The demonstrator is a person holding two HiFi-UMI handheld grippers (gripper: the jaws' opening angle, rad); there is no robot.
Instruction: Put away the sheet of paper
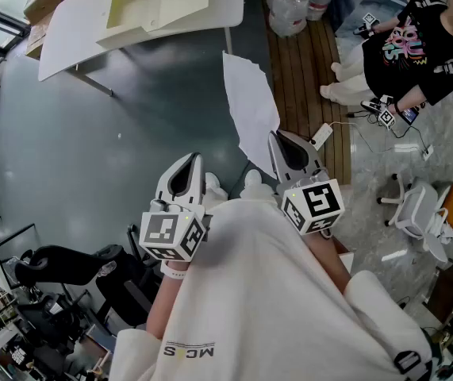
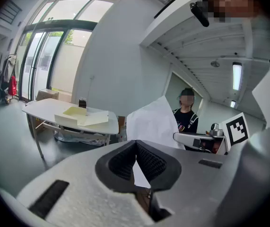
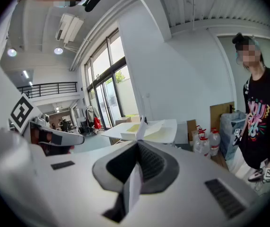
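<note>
Head view: the right gripper [image 1: 278, 143] pinches the lower edge of the sheet of paper [image 1: 250, 105]. The sheet stands up from its jaws toward 11 o'clock, in the air and well short of the white table [image 1: 75, 34]. The left gripper [image 1: 192, 162] sits at the right one's 9 o'clock, apart from the sheet.

Left gripper view: the jaws are pressed together on nothing, and the sheet shows beyond them at 1 o'clock.

Right gripper view: the jaws clamp the sheet, seen edge-on.

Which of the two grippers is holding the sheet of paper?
The right gripper: its jaws are shut on one edge of the sheet of paper. The left gripper is shut on nothing.
</note>
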